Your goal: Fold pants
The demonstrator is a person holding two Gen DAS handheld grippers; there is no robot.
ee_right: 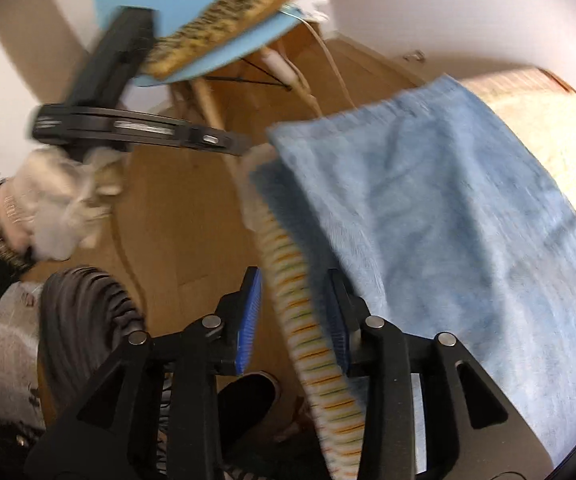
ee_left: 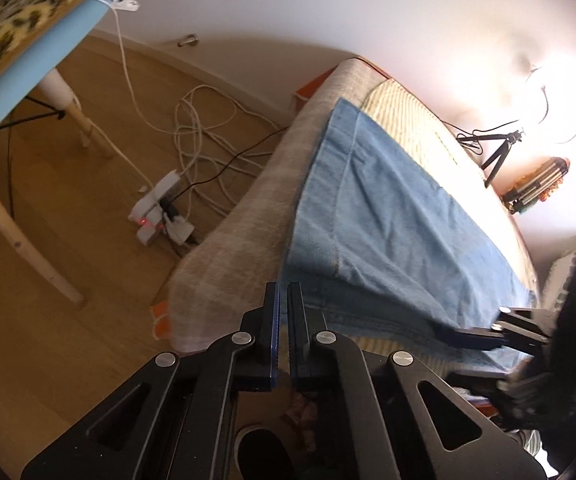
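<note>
My left tool (ee_left: 283, 300) is closed empty beside the pants (ee_left: 388, 208) on the bed (ee_left: 227, 216); my right tool (ee_right: 294, 316) gapes around their striped edge, letting the fold settle.

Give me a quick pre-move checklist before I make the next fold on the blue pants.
1. Light blue denim pants lie on the bed: ok, already folded over once.
2. Left gripper empty: ok, jaws shut with nothing between them.
3. Right gripper free of the cloth: not ok, jaws open, but the bed's striped edge runs between them.
4. Pants' edge at the bedside lies neat: cannot tell, the picture is blurred.
5. White cables and power strip clear of the work: ok, down on the wooden floor beside the bed.
</note>
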